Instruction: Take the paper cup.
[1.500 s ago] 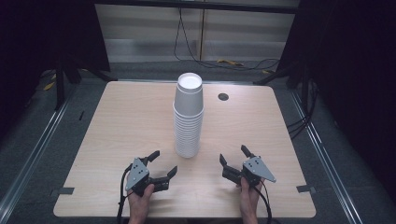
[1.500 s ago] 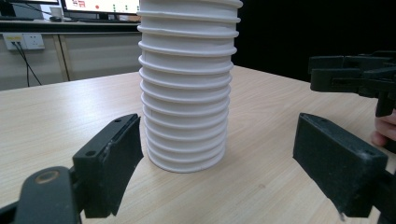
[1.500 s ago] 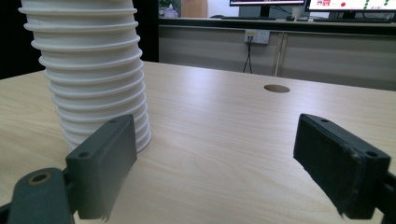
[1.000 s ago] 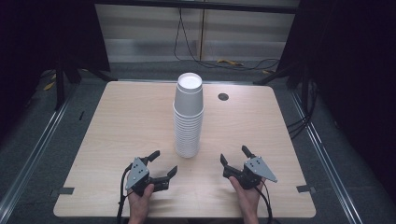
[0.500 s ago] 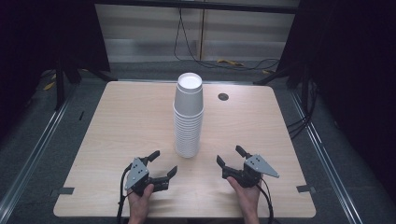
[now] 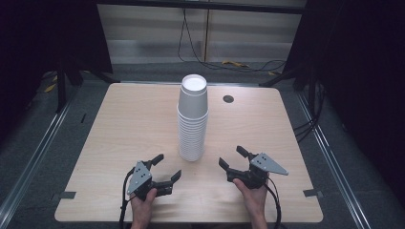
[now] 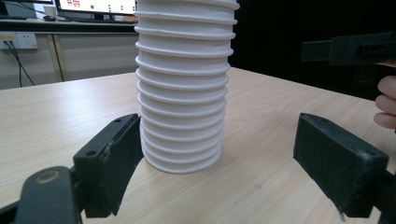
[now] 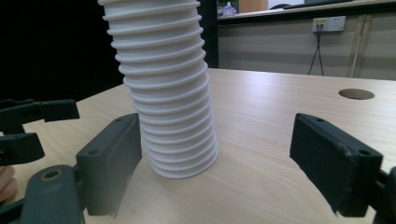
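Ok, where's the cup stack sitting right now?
In the high view the stack of white paper cups stands upright mid-table, ahead of and between the open left hand-held gripper and right hand-held gripper, touching neither.

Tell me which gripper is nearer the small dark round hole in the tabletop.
Right. The right gripper sits on the same side of the cup stack as the hole, nearer the person. The left gripper lies across the stack, farther away.

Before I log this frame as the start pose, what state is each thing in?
stack of paper cups: upright, nested upside down, standing on the table, untouched.
left gripper: open, empty, short of the stack.
right gripper: open, empty, short of the stack.
table: bare wood around the stack, round grommet hole at the far side.
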The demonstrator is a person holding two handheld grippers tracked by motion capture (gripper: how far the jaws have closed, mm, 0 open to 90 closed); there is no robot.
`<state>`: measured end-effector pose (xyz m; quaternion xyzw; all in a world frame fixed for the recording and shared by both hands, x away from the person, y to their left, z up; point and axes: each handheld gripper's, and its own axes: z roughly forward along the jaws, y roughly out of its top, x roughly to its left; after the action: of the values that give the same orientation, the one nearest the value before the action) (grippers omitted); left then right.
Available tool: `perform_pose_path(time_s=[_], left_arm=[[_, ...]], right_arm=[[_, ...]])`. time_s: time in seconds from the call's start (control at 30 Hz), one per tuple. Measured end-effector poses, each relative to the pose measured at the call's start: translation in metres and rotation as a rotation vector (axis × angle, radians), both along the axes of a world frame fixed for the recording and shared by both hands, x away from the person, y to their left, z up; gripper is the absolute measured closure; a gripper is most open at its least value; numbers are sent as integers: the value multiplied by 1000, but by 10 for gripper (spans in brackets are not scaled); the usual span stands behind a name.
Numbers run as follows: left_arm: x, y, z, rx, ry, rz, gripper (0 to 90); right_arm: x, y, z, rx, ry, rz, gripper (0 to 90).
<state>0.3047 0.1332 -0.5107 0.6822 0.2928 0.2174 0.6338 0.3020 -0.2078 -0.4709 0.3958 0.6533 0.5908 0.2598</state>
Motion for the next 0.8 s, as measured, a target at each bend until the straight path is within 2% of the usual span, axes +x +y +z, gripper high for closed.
perform_pose_path(time_s=[0.13,0.23,0.3,0.37,0.43,0.5,0.57,0.63,0.8], left_arm=[[0,0,0,-2,3,4,156],[0,0,0,-2,1,4,156],[0,0,0,-3,2,3,156],[0,0,0,-2,3,2,156],[0,0,0,-6,3,0,156],[0,0,0,-7,0,6,156],[0,0,0,2,0,2,156],[0,0,0,-8,2,3,156],[0,1,0,1,0,0,156]], right_arm=[[1,2,6,-7,-6,17,165],[3,4,9,-16,-36,22,162],[4,5,12,-21,-37,33,160],[4,6,16,-18,-30,48,170],[4,7,21,-10,-21,74,225],[5,8,26,-11,-26,88,215],[7,8,31,-1,-10,104,192],[9,9,36,8,1,123,193],[14,9,49,11,4,161,193]])
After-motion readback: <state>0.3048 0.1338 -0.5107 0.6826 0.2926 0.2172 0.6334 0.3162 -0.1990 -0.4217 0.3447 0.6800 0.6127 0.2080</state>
